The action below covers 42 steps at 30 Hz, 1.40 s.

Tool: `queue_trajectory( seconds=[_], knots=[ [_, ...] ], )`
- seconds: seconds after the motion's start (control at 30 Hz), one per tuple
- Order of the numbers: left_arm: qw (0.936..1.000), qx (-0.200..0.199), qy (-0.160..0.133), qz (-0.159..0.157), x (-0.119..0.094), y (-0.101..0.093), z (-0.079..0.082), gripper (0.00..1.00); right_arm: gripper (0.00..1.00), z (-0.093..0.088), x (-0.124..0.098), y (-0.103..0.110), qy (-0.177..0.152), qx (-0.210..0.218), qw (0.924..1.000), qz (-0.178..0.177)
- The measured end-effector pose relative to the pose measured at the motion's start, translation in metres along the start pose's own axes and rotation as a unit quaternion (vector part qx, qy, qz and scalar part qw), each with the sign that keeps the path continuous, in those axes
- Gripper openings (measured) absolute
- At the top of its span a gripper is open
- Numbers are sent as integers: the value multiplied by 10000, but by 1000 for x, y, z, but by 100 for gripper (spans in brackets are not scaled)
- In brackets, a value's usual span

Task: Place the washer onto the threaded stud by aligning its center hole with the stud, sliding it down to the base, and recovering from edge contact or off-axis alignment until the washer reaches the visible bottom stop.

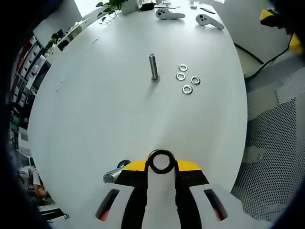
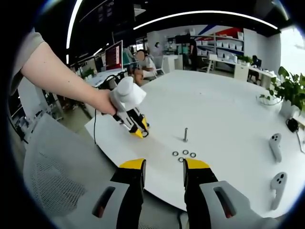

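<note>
My left gripper (image 1: 161,164) is clamped on a washer (image 1: 161,161). My right gripper (image 2: 164,168) is open, near four loose washers (image 2: 184,154) right of the stud (image 1: 153,67).

— How does the left gripper (image 1: 161,167) stand?
— Its jaws are closed on a ring, held low over the table. In the right gripper view a bare forearm (image 2: 57,71) reaches in and the hand (image 2: 106,102) grasps that gripper (image 2: 141,133), tilted down.
— And the right gripper (image 2: 163,168)?
— Jaws parted, holding nothing, raised off the table's edge.
</note>
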<state>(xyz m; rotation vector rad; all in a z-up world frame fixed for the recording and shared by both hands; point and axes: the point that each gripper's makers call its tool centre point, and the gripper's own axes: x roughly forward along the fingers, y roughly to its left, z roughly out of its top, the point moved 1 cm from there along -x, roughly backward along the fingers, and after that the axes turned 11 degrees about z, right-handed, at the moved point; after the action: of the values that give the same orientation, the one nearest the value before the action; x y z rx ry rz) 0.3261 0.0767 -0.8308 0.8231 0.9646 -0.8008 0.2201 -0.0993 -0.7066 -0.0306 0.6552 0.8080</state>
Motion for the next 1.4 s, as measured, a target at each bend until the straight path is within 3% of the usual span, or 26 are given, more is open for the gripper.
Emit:
queue_trajectory(
  seconds=[0.1,0.27,0.33,0.4,0.87,1.4],
  knots=[
    [9998,40,-139,109,-6,8,5,19,33,0,0,1,-13,27,10000,20],
    [9984,-275,-420,246,-20,26,17,19,34,1,1,2,-17,19,10000,54],
    [9982,-149,-475,348,-25,31,21,19,34,1,0,2,-22,12,10000,47],
    [9984,71,-435,366,-28,31,21,19,34,0,0,1,-14,20,10000,36],
    [9980,324,-265,473,-41,47,15,19,34,1,0,2,-32,20,10000,40],
    [9971,550,54,523,-33,51,-6,19,34,0,0,1,-38,40,10000,30]
  ],
)
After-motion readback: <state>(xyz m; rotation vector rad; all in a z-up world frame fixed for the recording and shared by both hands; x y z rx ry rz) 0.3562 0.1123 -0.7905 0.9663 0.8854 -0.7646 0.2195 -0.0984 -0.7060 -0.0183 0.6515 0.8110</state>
